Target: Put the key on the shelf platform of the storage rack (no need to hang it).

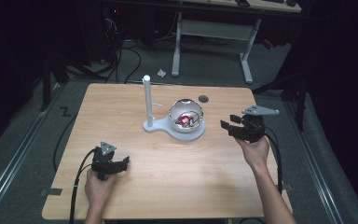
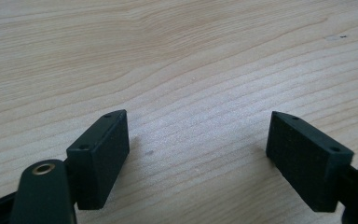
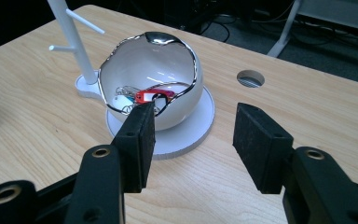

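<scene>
Key tag: red key tag [image 3: 154, 96] on a ring with metal keys [image 3: 127, 93], lying inside the bowl, low against its near wall; seen in the high view as a red spot within the bowl.
Bowl: white bowl [image 3: 179, 100] with an uneven silver rim, open toward the right gripper; stands on the round end of a white base plate [image 3: 186, 137], near the middle of the table.
Stand: white upright post [image 1: 147, 100] with short side pegs, rising from the smaller end of the same base plate, just beside the bowl on its left in the high view.
Right gripper: right gripper [image 3: 193, 126] held above the table to the right of the bowl, pointed at it; jaws apart, nothing between them; near the bowl, not touching it.
Left gripper: left gripper [image 2: 198, 140] low over bare wood at the near left, well apart from the bowl; jaws wide apart, holding nothing.
Table: light wooden table [image 1: 135, 186]; a round cable hole [image 1: 203, 98] lies behind the bowl.
</scene>
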Demonstrator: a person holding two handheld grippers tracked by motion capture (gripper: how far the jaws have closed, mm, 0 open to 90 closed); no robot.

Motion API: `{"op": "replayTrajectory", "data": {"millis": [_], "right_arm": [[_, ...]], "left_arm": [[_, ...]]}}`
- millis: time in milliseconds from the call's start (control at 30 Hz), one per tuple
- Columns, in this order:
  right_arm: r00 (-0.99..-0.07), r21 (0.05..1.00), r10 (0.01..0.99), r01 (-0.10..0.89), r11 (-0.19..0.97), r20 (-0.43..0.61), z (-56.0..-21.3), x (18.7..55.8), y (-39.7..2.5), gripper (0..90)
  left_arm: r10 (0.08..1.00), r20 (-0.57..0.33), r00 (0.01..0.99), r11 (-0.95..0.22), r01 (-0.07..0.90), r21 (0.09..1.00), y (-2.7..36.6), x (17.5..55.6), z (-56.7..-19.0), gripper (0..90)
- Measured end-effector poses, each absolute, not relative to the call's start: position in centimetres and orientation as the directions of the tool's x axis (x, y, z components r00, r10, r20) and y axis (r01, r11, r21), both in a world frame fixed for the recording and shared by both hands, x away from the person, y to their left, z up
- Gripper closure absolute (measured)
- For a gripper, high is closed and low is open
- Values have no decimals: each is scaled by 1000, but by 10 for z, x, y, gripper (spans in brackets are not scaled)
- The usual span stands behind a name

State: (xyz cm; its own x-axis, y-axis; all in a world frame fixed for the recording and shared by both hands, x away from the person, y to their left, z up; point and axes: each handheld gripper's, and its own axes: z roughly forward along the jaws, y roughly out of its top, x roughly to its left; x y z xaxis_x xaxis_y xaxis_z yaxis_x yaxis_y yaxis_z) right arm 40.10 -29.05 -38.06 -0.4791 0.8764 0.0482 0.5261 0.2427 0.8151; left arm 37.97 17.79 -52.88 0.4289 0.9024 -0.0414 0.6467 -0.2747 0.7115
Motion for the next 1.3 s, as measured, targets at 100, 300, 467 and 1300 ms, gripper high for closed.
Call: {"op": "replayTrajectory", "data": {"millis": [100,300,467,1300], "right_arm": [[-479,830,877,508,231,49,-379,390,-292,495],[-465,830,883,517,210,66,-381,377,-300,494],[-447,834,891,517,190,74,-386,365,-308,494],[-417,818,900,557,143,127,-434,343,-311,433]], "left_arm": [[902,-41,430,-275,646,712,178,380,-529,216],[902,-41,430,-276,647,711,178,380,-529,216],[902,-41,430,-276,647,711,178,380,-529,216],[902,-40,430,-276,647,711,178,380,-529,216]]}}
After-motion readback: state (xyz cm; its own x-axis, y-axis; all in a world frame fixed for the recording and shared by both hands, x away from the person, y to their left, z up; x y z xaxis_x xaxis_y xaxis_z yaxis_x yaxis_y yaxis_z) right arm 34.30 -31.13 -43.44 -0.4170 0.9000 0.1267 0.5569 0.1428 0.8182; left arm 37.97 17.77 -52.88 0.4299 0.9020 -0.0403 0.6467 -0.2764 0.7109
